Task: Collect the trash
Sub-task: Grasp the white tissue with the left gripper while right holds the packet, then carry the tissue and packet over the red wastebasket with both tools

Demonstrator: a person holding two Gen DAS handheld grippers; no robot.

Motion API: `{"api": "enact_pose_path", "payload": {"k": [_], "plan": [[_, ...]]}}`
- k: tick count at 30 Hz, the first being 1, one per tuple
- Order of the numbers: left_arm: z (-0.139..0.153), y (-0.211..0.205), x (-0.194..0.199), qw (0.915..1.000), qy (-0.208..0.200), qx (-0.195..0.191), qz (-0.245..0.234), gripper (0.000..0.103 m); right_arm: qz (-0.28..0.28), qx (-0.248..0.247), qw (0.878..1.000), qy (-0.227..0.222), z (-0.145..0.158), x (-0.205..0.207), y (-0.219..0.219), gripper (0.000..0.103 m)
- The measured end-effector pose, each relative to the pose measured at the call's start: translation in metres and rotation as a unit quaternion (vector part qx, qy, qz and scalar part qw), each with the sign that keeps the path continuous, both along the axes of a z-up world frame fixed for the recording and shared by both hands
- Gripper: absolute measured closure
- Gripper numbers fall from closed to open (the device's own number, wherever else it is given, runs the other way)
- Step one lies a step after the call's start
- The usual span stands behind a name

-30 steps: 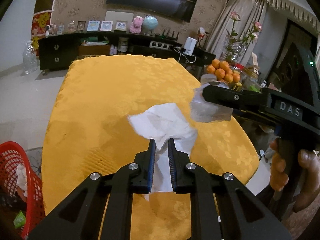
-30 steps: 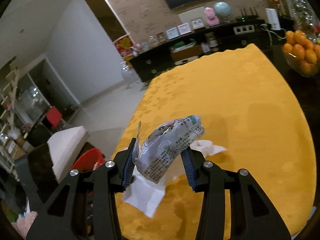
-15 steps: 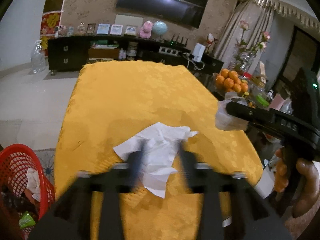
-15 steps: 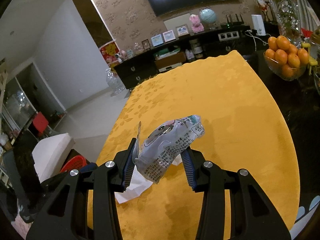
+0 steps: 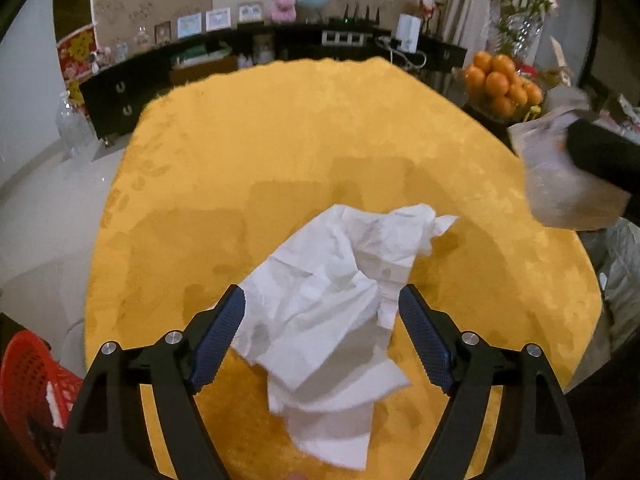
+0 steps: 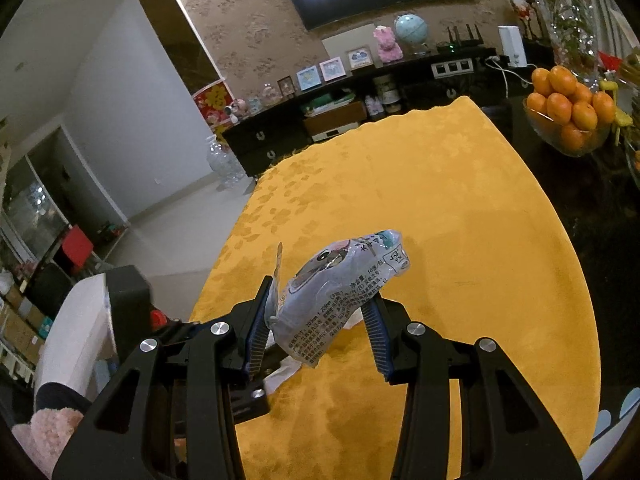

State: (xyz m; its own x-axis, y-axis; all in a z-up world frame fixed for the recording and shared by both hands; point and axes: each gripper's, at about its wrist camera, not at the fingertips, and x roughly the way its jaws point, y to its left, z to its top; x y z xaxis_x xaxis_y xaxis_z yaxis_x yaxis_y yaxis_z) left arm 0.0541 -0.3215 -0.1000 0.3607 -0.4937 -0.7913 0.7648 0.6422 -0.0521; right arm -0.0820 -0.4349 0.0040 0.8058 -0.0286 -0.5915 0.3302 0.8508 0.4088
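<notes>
Left gripper (image 5: pixel 320 334): I see its fingers spread wide, a crumpled white tissue (image 5: pixel 334 300) lying loose between them on the yellow tablecloth (image 5: pixel 304 140), its front part reaching past the tips.
Right gripper (image 6: pixel 318 334): I read its fingers as clamped on a grey printed wrapper (image 6: pixel 340 288), which juts up and beyond the tips, off the cloth.
Red basket (image 5: pixel 30 392): left of my left fingers, below table level; white scraps show inside, the rest I cannot make out.
Glass bowl (image 6: pixel 568 140): far ahead and right of my right fingers, piled with oranges (image 6: pixel 572 100).
</notes>
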Motion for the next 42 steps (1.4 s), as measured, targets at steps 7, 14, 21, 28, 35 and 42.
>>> {"api": "enact_pose_path", "payload": {"k": [7, 14, 21, 28, 35, 42], "plan": [[-0.013, -0.008, 0.001, 0.9999, -0.005, 0.012, -0.004, 0.058, -0.004, -0.003, 1.000, 0.010, -0.004, 0.006, -0.001, 0.061], [-0.008, 0.002, 0.001, 0.9997, 0.012, -0.015, -0.012, 0.088, -0.009, -0.010, 1.000, 0.019, -0.007, 0.010, 0.000, 0.061], [0.036, 0.024, -0.003, 0.9970, -0.002, -0.077, 0.007, 0.089, -0.013, -0.019, 1.000, 0.016, -0.004, 0.009, 0.002, 0.061], [0.085, 0.047, -0.009, 0.9908, -0.036, -0.128, 0.027, 0.089, -0.014, -0.022, 1.000, 0.007, 0.000, 0.004, 0.002, 0.061], [0.122, 0.072, -0.014, 0.9836, -0.072, -0.157, 0.054, 0.089, -0.003, -0.036, 0.999, -0.003, 0.009, 0.006, 0.011, 0.061], [0.133, 0.102, -0.004, 0.9782, -0.087, -0.162, 0.096, 0.089, 0.015, -0.052, 0.999, -0.009, 0.017, 0.014, 0.025, 0.061]]}}
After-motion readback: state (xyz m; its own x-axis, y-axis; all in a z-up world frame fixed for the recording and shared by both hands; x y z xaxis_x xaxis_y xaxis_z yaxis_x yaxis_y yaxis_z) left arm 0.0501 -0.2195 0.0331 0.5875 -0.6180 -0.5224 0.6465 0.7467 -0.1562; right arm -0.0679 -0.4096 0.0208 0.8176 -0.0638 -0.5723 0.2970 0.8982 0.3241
